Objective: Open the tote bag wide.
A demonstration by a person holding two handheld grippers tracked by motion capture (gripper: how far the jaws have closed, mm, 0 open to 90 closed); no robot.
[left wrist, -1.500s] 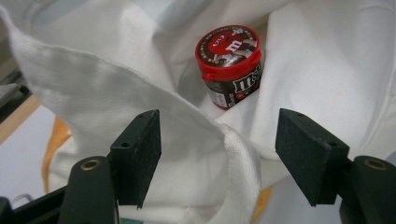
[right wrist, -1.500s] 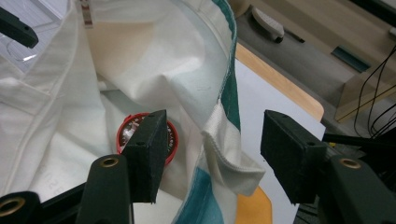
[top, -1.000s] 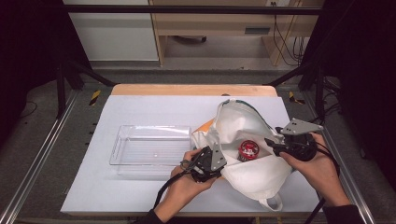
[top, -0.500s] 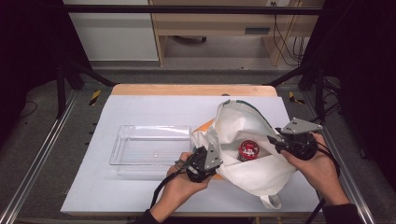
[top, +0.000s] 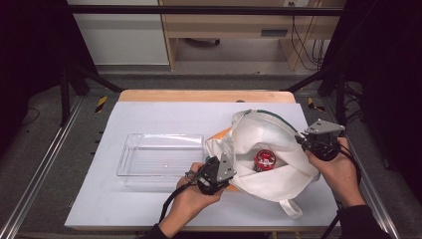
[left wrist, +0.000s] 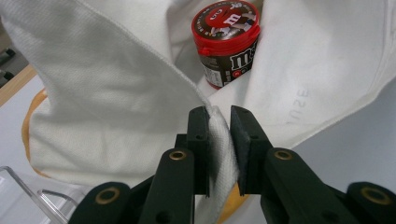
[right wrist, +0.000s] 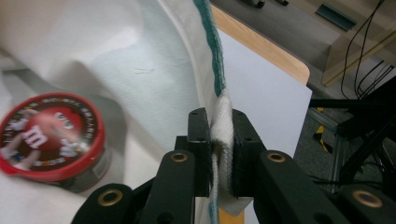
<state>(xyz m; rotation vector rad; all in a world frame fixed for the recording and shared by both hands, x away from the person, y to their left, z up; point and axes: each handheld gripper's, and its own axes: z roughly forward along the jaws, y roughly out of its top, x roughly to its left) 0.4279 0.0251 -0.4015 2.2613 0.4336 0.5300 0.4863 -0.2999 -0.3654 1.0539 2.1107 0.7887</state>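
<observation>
A white cloth bag (top: 271,149) lay on the right half of the pale table mat (top: 149,119), its mouth pulled wide between the two tools. The left gripper (top: 221,172), held in the person's left hand (top: 189,204) at the near left edge of the bag, had its jaws clamped on the bag's hem; in the left gripper view the folded white cloth (left wrist: 219,140) was pinched between the two black pads, the jaws having just been closing onto it. The right gripper (top: 306,142), in the right hand (top: 336,172) at the bag's right side, was likewise clamped on the rim; in the right gripper view the pads pressed a thick fold of white fabric (right wrist: 222,123) where a green-edged seam (right wrist: 210,46) ran down into the jaws, and those jaws too had just been closing on the cloth. Inside the open bag, near its middle, stood a small tub with a red lid (top: 264,158), printed with candy characters; the left gripper view showed it upright, beyond the jaws, resting against the bag's inner wall (left wrist: 229,42), and the right gripper view showed its red lid to the left of the jaws (right wrist: 51,137). An orange strip (top: 221,134) showed from under the bag's far left edge. Just left of the bag, a clear plastic tray (top: 161,154) lay flat on the mat, close beside the left gripper. A wooden table edge (top: 204,95) ran along the far side of the mat.
</observation>
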